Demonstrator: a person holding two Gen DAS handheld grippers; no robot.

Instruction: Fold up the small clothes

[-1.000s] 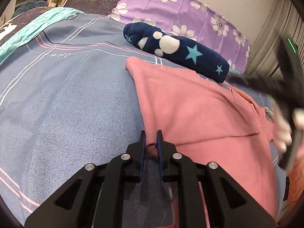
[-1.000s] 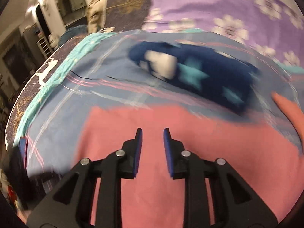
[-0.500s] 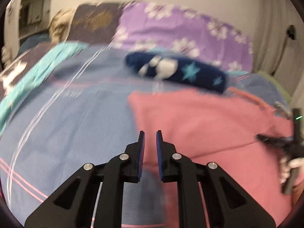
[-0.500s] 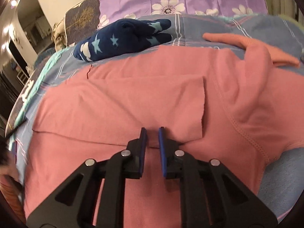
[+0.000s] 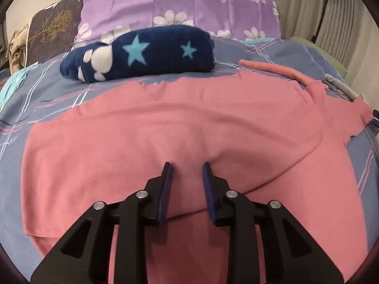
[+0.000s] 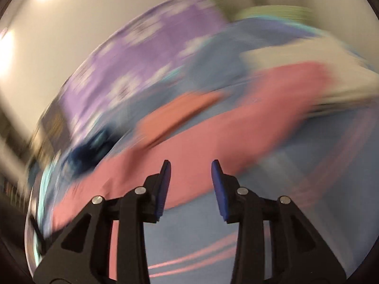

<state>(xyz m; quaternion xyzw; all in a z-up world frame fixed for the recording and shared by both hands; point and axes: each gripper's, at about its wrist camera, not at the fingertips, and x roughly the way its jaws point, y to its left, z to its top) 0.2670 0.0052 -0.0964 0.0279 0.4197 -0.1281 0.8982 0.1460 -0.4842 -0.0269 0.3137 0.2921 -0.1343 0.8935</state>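
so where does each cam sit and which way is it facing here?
Left wrist: on the left gripper, looking down along its open fingers across the pink garment toward the navy star bundle and purple pillow.
Right wrist: on the right gripper, fingers apart, motion-blurred, angled over the garment's edge and blue bedsheet.
Shared: garment, sheet, pillow.

My left gripper (image 5: 187, 169) tilts downward, its blue-padded fingers (image 5: 166, 184) parted after just opening, nothing pinched between them. My right gripper (image 6: 190, 166) also angles down, its fingers (image 6: 219, 184) just spread wider, gripping nothing.
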